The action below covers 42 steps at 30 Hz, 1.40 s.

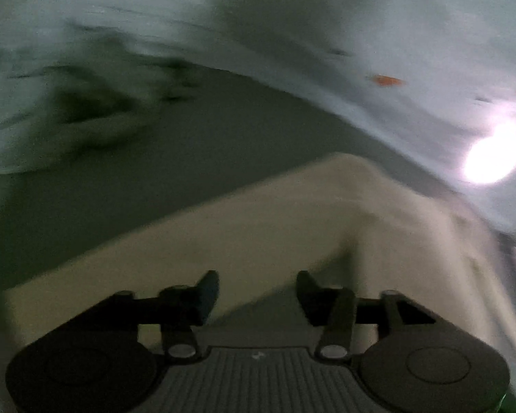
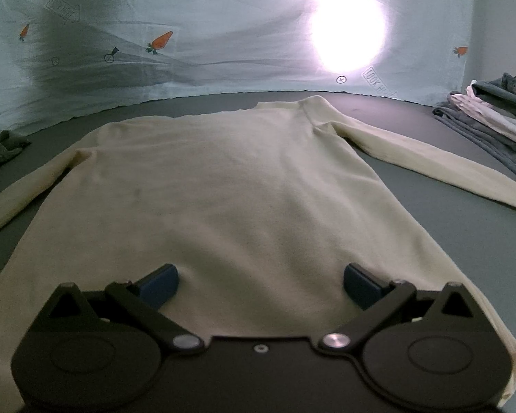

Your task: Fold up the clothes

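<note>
A cream long-sleeved shirt (image 2: 240, 179) lies flat on the dark grey table (image 2: 430, 213), collar at the far end and both sleeves spread out sideways. My right gripper (image 2: 259, 275) hangs over the shirt's near hem, jaws wide open, with the blue pads (image 2: 160, 285) clear of the cloth. The left wrist view is blurred. It shows a corner of the same cream shirt (image 1: 258, 223) below my left gripper (image 1: 258, 292). The left fingers (image 1: 206, 296) stand apart and nothing is pinched between them.
A stack of folded grey and white clothes (image 2: 492, 120) sits at the table's right edge. A crumpled dark green garment (image 2: 3, 148) lies at the far left. A pale blue carrot-print sheet (image 2: 189, 34) hangs behind the table, with a bright light glare (image 2: 347, 34) on it.
</note>
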Available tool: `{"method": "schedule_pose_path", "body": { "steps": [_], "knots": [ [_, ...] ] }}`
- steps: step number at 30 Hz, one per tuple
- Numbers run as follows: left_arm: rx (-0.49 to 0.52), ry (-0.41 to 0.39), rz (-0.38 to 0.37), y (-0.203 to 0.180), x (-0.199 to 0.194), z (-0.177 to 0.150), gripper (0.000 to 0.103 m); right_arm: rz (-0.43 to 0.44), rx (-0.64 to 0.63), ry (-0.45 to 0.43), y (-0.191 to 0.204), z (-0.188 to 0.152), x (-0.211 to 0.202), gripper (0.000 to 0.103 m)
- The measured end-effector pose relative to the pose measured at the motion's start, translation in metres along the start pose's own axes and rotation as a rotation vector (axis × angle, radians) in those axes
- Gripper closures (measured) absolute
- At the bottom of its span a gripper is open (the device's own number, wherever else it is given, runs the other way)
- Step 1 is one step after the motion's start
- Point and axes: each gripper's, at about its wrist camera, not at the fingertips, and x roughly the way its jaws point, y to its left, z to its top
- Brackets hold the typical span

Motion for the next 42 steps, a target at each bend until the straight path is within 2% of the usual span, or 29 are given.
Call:
{"method": "schedule_pose_path", "body": {
  "steps": [2, 4, 9, 10, 11, 12, 13, 14, 15, 19, 22, 23, 24, 25, 26, 27, 28, 29, 30, 32, 35, 37, 39, 42],
  "knots": [
    [-0.037, -0.011, 0.100, 0.021, -0.006, -0.005, 0.041, -0.001, -0.001, 0.000, 0.000, 0.000, 0.000, 0.000],
    [-0.078, -0.011, 0.177, 0.040, -0.009, -0.011, 0.026, -0.003, -0.001, 0.000, 0.001, 0.000, 0.000, 0.000],
    [-0.144, 0.023, 0.280, 0.064, 0.000, -0.025, 0.025, -0.005, -0.003, 0.000, 0.001, 0.000, 0.000, 0.000],
    [-0.150, 0.025, 0.284, 0.067, 0.002, -0.027, 0.028, -0.004, -0.003, 0.000, 0.001, 0.000, 0.000, 0.000],
    [-0.156, 0.023, 0.273, 0.069, 0.004, -0.028, 0.032, -0.004, -0.003, 0.000, 0.002, 0.000, 0.000, 0.000],
    [-0.154, 0.016, 0.269, 0.068, 0.005, -0.028, 0.053, -0.004, -0.003, 0.000, 0.002, 0.000, 0.000, 0.000],
    [-0.149, 0.008, 0.270, 0.066, 0.006, -0.028, 0.081, -0.004, -0.003, 0.000, 0.002, 0.000, 0.000, 0.000],
    [-0.143, -0.001, 0.270, 0.065, 0.007, -0.027, 0.092, -0.003, -0.003, 0.000, 0.001, 0.000, 0.000, 0.000],
    [-0.136, -0.003, 0.256, 0.064, 0.008, -0.026, 0.098, -0.003, -0.002, 0.001, 0.001, 0.001, 0.000, 0.000],
    [-0.174, -0.028, 0.058, 0.038, 0.000, -0.011, 0.098, 0.001, -0.003, 0.001, 0.000, 0.000, 0.000, 0.000],
    [-0.085, -0.054, -0.126, -0.011, -0.008, 0.007, 0.097, 0.006, -0.005, 0.001, -0.001, 0.001, 0.000, 0.000],
    [-0.055, -0.048, -0.209, -0.027, -0.009, 0.012, 0.097, 0.007, -0.006, 0.001, -0.001, 0.001, 0.000, 0.000],
    [-0.028, -0.035, -0.301, -0.042, -0.011, 0.016, 0.087, 0.009, -0.007, 0.001, -0.001, 0.001, 0.000, 0.000],
    [0.000, -0.022, -0.392, -0.057, -0.012, 0.021, 0.065, 0.011, -0.008, 0.002, -0.002, 0.001, 0.000, 0.000],
    [0.019, -0.010, -0.461, -0.069, -0.012, 0.025, 0.052, 0.013, -0.008, 0.003, -0.002, 0.001, 0.001, 0.000],
    [0.024, -0.003, -0.498, -0.076, -0.012, 0.027, 0.027, 0.015, -0.010, 0.005, -0.002, 0.001, 0.001, 0.000],
    [0.019, -0.005, -0.519, -0.079, -0.012, 0.029, 0.021, 0.017, -0.013, 0.007, -0.002, 0.002, 0.001, 0.000],
    [0.008, -0.010, -0.530, -0.079, -0.012, 0.030, 0.020, 0.021, -0.017, 0.011, -0.003, 0.002, 0.001, 0.000],
    [-0.006, -0.011, -0.527, -0.076, -0.012, 0.031, 0.020, 0.027, -0.024, 0.018, -0.003, 0.003, 0.001, 0.000],
    [-0.058, -0.005, -0.474, -0.061, -0.008, 0.032, 0.017, 0.053, -0.039, 0.053, -0.007, 0.009, 0.002, 0.000],
    [-0.122, 0.021, -0.316, -0.032, -0.001, 0.026, 0.016, 0.094, -0.010, 0.135, -0.013, 0.023, 0.003, 0.002],
    [-0.126, 0.070, -0.162, -0.016, 0.007, 0.019, 0.016, 0.152, 0.084, 0.148, -0.022, 0.033, 0.002, 0.018],
    [-0.127, 0.121, -0.024, -0.003, 0.016, 0.012, 0.016, 0.246, 0.230, 0.163, -0.032, 0.043, 0.004, 0.046],
    [-0.159, 0.200, 0.054, 0.012, 0.026, 0.000, 0.016, 0.427, 0.436, 0.205, -0.032, 0.052, 0.015, 0.065]
  ]
}}
